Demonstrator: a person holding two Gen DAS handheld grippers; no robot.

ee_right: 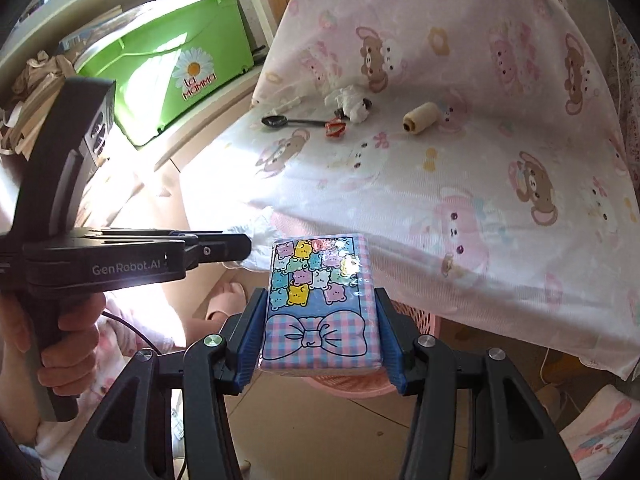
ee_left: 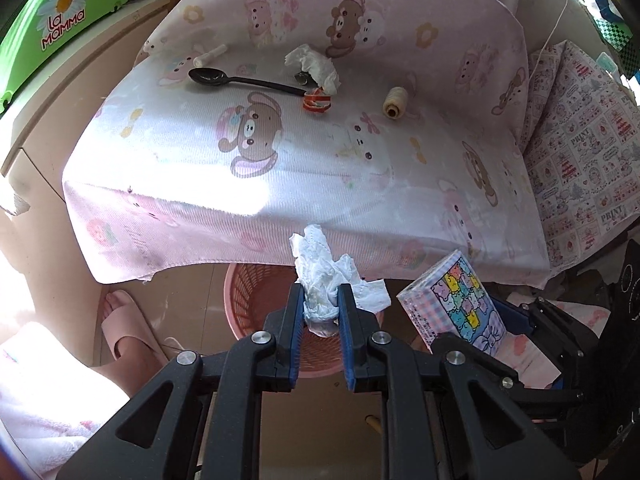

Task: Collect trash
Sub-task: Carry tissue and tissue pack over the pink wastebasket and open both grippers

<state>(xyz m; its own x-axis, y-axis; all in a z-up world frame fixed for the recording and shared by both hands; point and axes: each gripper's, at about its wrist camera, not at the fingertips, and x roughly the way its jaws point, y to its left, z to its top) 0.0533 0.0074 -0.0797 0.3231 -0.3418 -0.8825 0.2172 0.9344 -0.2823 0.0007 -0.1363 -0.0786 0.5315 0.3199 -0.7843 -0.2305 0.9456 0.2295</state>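
Note:
My left gripper (ee_left: 321, 300) is shut on a crumpled white tissue (ee_left: 328, 280) and holds it above a pink mesh basket (ee_left: 256, 300) on the floor below the table edge. My right gripper (ee_right: 320, 320) is shut on a tissue pack (ee_right: 320, 300) printed with pastel bears and a bow; the pack also shows in the left wrist view (ee_left: 460, 300). The basket rim (ee_right: 424, 320) shows under the pack. On the table lie another crumpled tissue (ee_left: 314, 64), also in the right wrist view (ee_right: 352, 102), and a red-white wrapper (ee_left: 318, 102).
The table has a pink bear-print cloth (ee_left: 280, 160). On it lie a black spoon (ee_left: 240, 80), a cream thread spool (ee_left: 394, 104) and a small white tube (ee_left: 210, 56). A green box (ee_right: 172, 68) stands left. A foot in a pink slipper (ee_left: 124, 320) is by the basket.

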